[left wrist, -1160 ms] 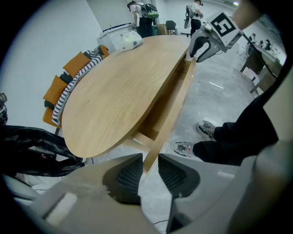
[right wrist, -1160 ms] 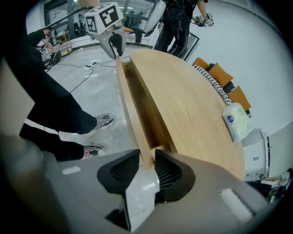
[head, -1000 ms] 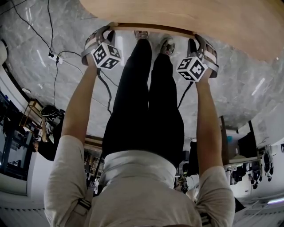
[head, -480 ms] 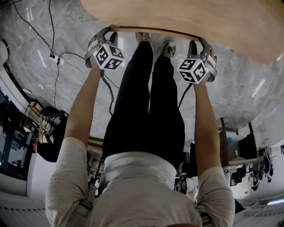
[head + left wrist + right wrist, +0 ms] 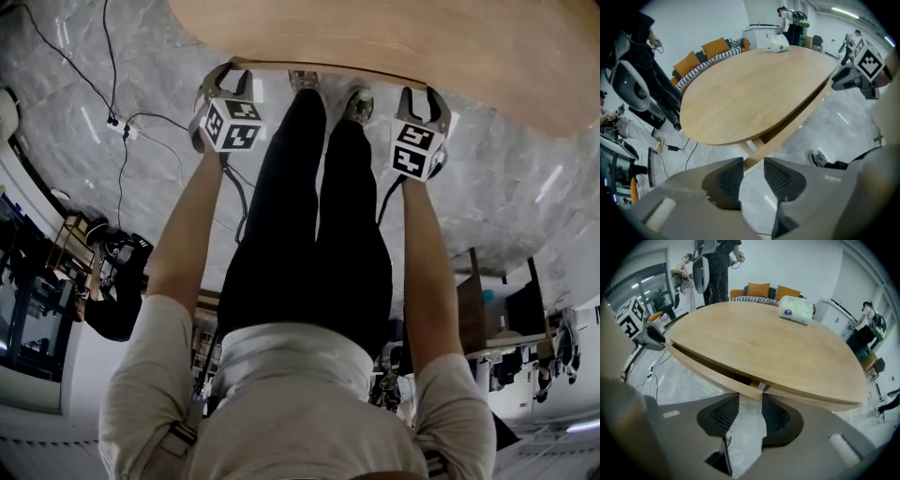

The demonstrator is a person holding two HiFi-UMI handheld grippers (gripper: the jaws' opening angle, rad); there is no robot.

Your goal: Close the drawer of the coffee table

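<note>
Head view: left gripper (image 5: pixel 228 70) and right gripper (image 5: pixel 421 94) held side by side at the near rim of the coffee table (image 5: pixel 403 33), one on either side of the person's legs (image 5: pixel 309 206), with the shoes (image 5: pixel 354 101) planted on the grey floor (image 5: pixel 525 159). Drawer (image 5: pixel 328 67) showing as a thin wooden strip along that rim, between the two grippers. Cable with a white plug (image 5: pixel 125 127) lying on the floor at left. Left gripper view: jaws spread, just been opening, pinching nothing. End of the drawer (image 5: pixel 787 133) front right above the gap between the pads (image 5: pixel 724 180), parted from the tabletop by a dark slit; touching the jaw tips or not, impossible to tell. White packet (image 5: pixel 777 43) at the table's far end, sofa with orange cushions (image 5: pixel 712 49) beyond it. Right gripper view: jaws likewise spread, just been opening, clamping nothing. Other corner of the drawer (image 5: pixel 712 371) front sitting at the mouth of the gap, neither of the pads (image 5: pixel 722 416) pressing on it, and the same dark slit under the tabletop.
</note>
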